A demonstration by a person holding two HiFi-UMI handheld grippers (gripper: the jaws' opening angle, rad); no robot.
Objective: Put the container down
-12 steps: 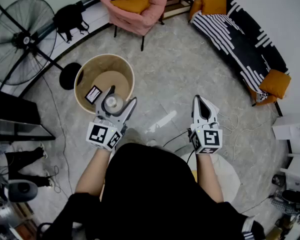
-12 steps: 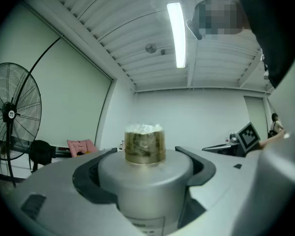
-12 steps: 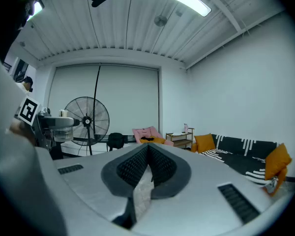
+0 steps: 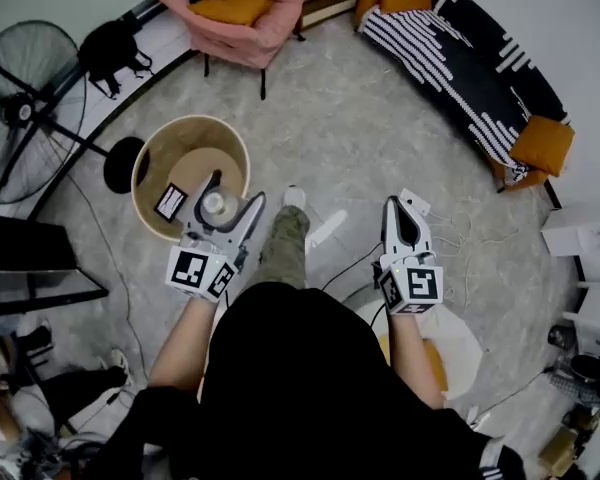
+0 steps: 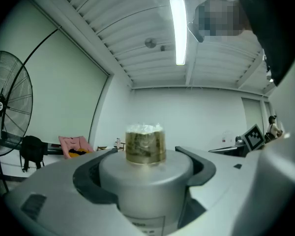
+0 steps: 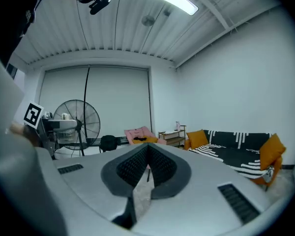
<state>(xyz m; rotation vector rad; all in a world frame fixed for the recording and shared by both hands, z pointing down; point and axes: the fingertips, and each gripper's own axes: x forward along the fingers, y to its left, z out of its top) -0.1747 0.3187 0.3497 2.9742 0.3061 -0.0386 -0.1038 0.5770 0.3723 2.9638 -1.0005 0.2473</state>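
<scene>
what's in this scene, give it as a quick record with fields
left gripper: jaws wide, closed around the container
container: grey cylinder with a yellowish see-through cap, upright between the jaws
right gripper: jaws together, nothing between them
bin: round, tan, open-topped, on the floor; in the head view the left gripper overlaps its near rim
surroundings: standing fan, pink chair, striped sofa
task state: container not yet put down
</scene>
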